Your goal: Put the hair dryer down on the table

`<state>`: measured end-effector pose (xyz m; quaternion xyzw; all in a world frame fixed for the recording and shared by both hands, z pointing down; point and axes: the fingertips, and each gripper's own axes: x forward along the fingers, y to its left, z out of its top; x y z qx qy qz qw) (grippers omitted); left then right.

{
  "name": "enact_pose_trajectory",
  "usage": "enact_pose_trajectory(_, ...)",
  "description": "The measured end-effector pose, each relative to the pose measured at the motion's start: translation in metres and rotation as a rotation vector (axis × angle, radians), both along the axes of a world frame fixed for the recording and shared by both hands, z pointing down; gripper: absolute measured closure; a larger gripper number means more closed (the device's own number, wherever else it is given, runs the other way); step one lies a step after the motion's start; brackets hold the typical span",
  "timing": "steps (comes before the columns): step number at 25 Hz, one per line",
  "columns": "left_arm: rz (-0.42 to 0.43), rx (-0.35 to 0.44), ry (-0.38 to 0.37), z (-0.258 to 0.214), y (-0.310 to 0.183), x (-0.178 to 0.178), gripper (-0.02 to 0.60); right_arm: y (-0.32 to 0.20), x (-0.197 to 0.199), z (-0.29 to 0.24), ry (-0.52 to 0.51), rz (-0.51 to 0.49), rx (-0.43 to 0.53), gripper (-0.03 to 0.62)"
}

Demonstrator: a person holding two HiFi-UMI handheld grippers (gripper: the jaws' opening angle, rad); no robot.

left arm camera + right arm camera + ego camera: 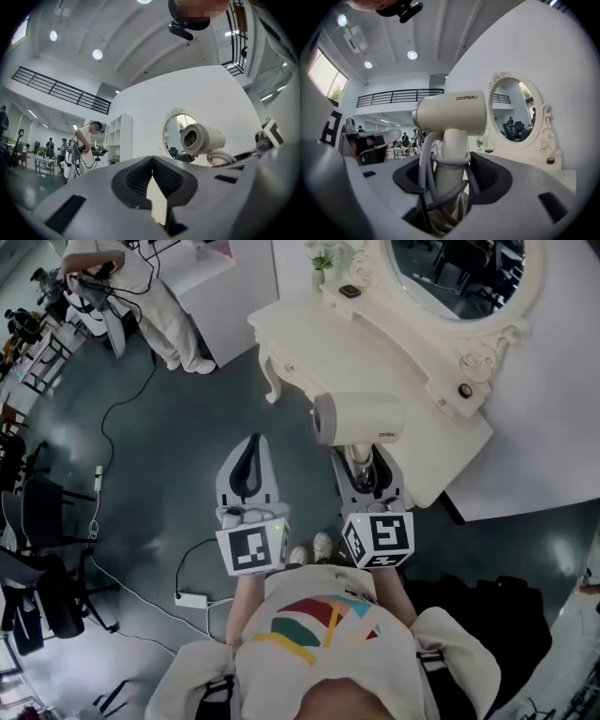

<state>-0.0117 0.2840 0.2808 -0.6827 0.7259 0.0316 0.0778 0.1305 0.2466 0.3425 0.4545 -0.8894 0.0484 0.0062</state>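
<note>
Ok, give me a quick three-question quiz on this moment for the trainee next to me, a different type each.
1. True or false: the left gripper has its jaws together with nothing between them.
2. Multiple choice: the right gripper grips the hair dryer by: A, its barrel; B, its handle, with the cord wound round it; C, its plug.
3. Short answer: has the hair dryer been set down on the white table?
Key: 1 true. 2 B. 3 No: it is held in the right gripper's jaws, off the table.
</note>
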Motion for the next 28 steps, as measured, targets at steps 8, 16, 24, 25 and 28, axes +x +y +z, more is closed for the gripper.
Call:
enact_pose_trajectory(8, 0.002, -0.021, -0.008, 0.008, -0.017, 0.008, 0.577, -0.017, 0.009, 0.002, -0.002, -0.002, 0.002, 0.365)
enact_pose_trajectory(16, -0.017, -0.015, -0.024, 0.017, -0.027, 0.013, 0.577, -0.030, 0.011, 0.007, -0.012, -0.050, 0.014, 0.365)
enact_pose_trajectory(24, -0.076, 0.009, 0.002, 0.013, -0.029, -0.002, 0.577, -0.035, 0.007, 0.009, -0.037, -0.083, 0.003, 0.364)
enact_pose_trajectory(25, -0.082, 0.009, 0.005, 0.014, -0.030, -0.004, 0.577, -0.036, 0.007, 0.010, -0.034, -0.085, 0.003, 0.364)
enact_pose_trajectory(28, -0.093, 0.011, 0.010, 0.016, -0.037, -0.009, 0.577, -0.042, 0.007, 0.014, -0.025, -0.083, 0.002, 0.364)
